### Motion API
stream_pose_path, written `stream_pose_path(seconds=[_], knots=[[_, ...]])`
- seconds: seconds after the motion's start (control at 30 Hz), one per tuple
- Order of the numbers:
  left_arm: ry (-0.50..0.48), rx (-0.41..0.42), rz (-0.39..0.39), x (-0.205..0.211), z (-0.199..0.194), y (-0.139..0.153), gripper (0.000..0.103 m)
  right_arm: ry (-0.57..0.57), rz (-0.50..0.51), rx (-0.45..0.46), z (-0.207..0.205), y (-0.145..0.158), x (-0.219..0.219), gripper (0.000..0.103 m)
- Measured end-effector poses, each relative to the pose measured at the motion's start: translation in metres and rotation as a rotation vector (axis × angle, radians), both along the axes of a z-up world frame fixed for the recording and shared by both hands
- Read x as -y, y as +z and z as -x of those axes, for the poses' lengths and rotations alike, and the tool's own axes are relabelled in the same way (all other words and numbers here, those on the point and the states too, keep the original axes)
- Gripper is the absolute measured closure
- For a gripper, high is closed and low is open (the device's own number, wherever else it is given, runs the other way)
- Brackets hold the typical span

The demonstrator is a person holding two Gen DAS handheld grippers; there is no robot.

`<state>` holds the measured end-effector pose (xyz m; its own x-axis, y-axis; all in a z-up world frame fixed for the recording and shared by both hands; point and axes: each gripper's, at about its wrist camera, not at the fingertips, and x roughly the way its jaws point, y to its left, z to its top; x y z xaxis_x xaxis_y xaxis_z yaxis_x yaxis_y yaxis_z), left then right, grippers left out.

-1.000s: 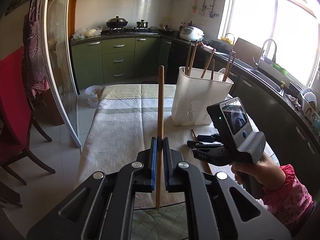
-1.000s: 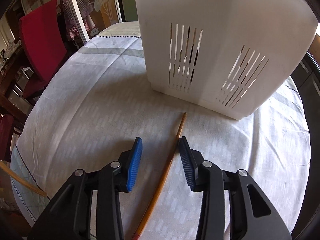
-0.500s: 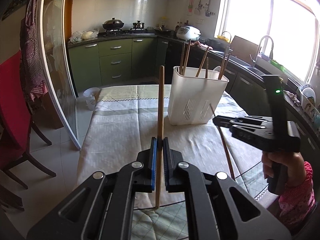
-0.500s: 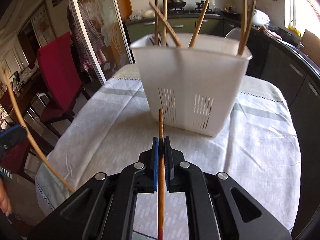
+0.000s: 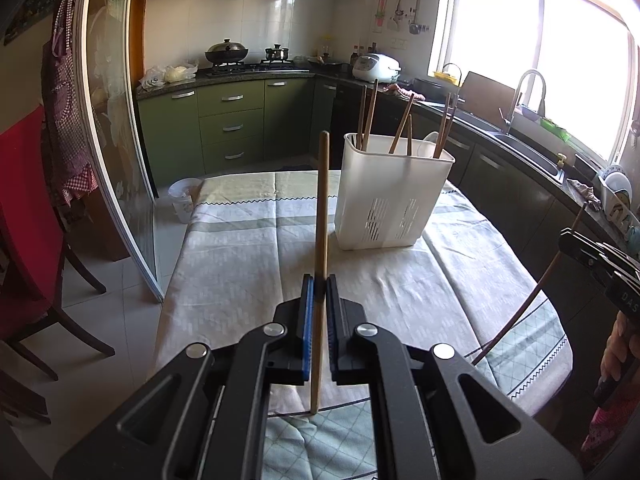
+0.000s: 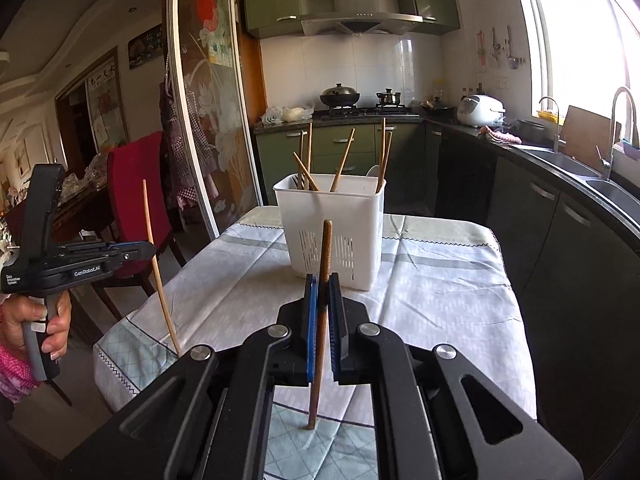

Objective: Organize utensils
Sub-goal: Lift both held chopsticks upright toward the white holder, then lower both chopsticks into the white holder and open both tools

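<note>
Each claw, left [image 5: 319,292] and right [image 6: 323,292], pinches a chopstick [image 5: 322,216] upright; each should lift above the white basket [image 5: 394,196] before releasing.

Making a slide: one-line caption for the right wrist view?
Right gripper clamps a chopstick upright before the white utensil basket.

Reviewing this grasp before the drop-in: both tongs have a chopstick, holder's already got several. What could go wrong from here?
1. Each chopstick is pinched at one narrow spot: the left chopstick in the left tongs, the right chopstick in the right tongs. Either could pivot or slip.
2. The holder already has sticks leaning across its opening; a new one may snag on them.
3. The holder looks light and unheld; a rim hit might tip it.
</note>
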<state>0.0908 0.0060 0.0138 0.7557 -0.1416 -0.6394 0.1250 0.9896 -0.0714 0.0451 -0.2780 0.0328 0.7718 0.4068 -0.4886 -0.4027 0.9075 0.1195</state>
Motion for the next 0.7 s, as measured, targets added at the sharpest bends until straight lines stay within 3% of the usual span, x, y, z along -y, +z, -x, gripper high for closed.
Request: stream_pose_path(seconds=[0.3, 0.7], knots=[[-0.014, 0.029, 0.006, 0.003, 0.006, 0.013, 0.097, 0.006, -0.036, 0.022, 0.002, 0.016, 0.008, 0.097], [-0.069, 0.093, 0.038, 0.017, -0.010, 0.060, 0.097, 0.027, -0.106, 0.071, -0.026, 0.061, 0.013, 0.097]])
